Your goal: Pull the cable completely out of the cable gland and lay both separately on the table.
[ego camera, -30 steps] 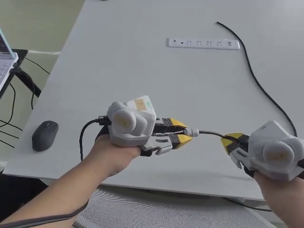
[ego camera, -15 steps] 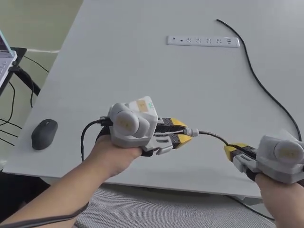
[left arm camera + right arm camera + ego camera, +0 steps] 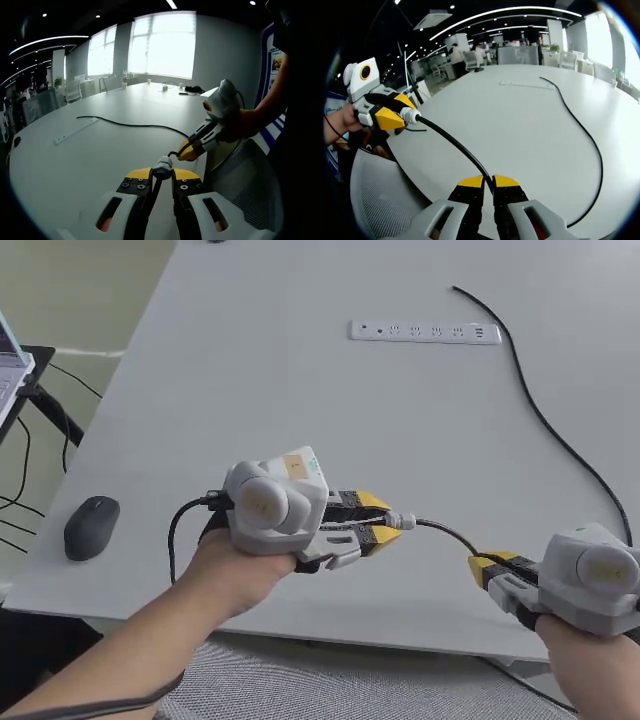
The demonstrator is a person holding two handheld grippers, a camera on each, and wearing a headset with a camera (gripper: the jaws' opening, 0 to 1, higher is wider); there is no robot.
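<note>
Cable (image 3: 445, 530) runs out of the gland (image 3: 403, 520) and is not yet free. Left gripper (image 3: 161, 174) is clamped on the gland to anchor it. Right gripper (image 3: 487, 181), right of the gland, is pinched on the cable to pull it away. The 2 are held above the table (image 3: 300, 390), near its front edge. 1 power strip (image 3: 425, 331) sits well beyond the gland, mouse (image 3: 92, 527) well left of it.

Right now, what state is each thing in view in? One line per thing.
left gripper, shut on the cable gland
right gripper, shut on the cable
cable gland, cable threaded through it
cable, held above the table, not yet pulled out
power strip, lying flat
mouse, resting untouched
</note>
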